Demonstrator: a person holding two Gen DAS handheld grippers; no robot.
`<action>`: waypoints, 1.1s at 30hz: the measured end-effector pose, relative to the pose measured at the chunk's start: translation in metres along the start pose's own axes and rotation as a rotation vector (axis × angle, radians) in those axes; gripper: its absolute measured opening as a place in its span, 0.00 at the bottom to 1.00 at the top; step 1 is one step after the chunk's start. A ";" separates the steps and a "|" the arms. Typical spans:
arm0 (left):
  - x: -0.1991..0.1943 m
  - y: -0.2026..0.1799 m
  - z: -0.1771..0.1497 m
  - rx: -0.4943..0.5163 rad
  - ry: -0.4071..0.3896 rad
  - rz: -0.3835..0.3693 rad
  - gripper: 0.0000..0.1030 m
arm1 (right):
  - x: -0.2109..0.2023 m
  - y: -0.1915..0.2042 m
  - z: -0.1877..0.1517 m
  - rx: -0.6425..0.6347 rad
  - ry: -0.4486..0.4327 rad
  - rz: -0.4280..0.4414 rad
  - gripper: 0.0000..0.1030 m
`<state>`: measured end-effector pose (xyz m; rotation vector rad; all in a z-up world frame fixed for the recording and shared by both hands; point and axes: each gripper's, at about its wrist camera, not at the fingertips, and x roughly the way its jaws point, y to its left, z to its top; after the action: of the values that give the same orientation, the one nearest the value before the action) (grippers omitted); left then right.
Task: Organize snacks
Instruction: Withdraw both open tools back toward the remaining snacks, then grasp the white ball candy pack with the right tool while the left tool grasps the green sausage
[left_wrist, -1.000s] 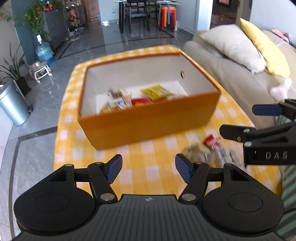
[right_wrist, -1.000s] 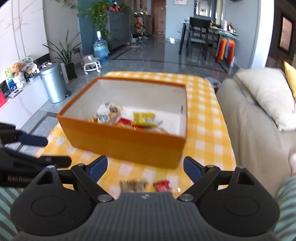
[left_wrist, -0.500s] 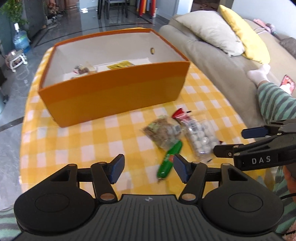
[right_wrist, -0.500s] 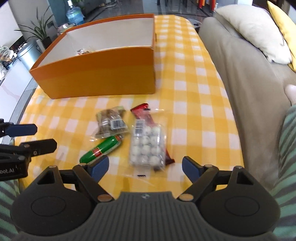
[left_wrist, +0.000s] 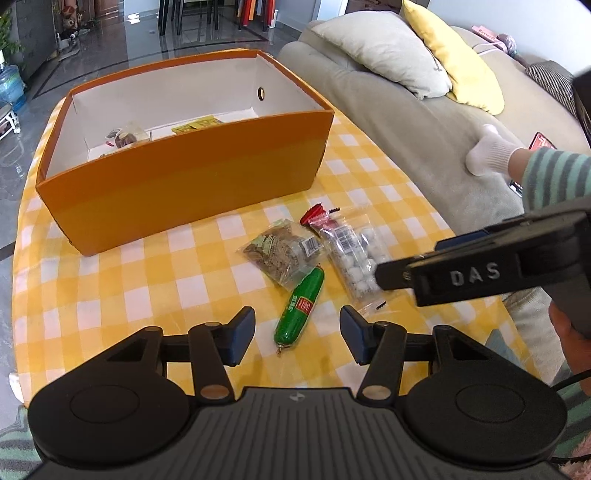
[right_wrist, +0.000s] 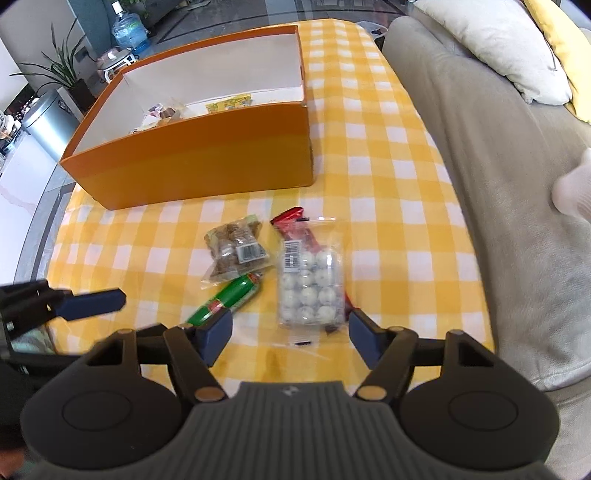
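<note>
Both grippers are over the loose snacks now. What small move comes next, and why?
Probably lower the left gripper so its closing jaws straddle the green sausage: it lies on the tablecloth just ahead of the fingertips, not yet gripped, with the orange box beyond.

Pretty clearly someone's living room at home: there's a big beige sofa (left_wrist: 388, 122) with a cream cushion (left_wrist: 384, 55) and a yellow one (left_wrist: 454, 62) right beside a surface covered in a yellow-and-white checked cloth (left_wrist: 147, 280). Further back you get glossy dark floor tiles (left_wrist: 122, 40), dining chairs (left_wrist: 184, 14), a potted plant (right_wrist: 62, 70), a metal bin (right_wrist: 48, 118) and a water jug (right_wrist: 127, 29). A person's socked foot (left_wrist: 487, 155) is propped on the sofa.
</note>
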<state>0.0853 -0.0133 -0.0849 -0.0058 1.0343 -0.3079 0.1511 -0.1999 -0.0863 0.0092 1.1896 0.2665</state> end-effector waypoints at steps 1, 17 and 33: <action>0.002 0.000 0.000 -0.001 0.005 -0.002 0.61 | 0.002 0.002 0.001 0.002 0.003 0.006 0.66; 0.049 -0.012 0.011 0.074 0.009 0.015 0.58 | 0.049 -0.020 0.018 0.008 0.044 0.003 0.68; 0.089 -0.017 0.018 0.090 0.153 0.098 0.45 | 0.095 -0.017 0.027 -0.023 0.115 -0.023 0.68</action>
<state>0.1383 -0.0547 -0.1483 0.1509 1.1677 -0.2684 0.2123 -0.1930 -0.1658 -0.0397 1.3002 0.2634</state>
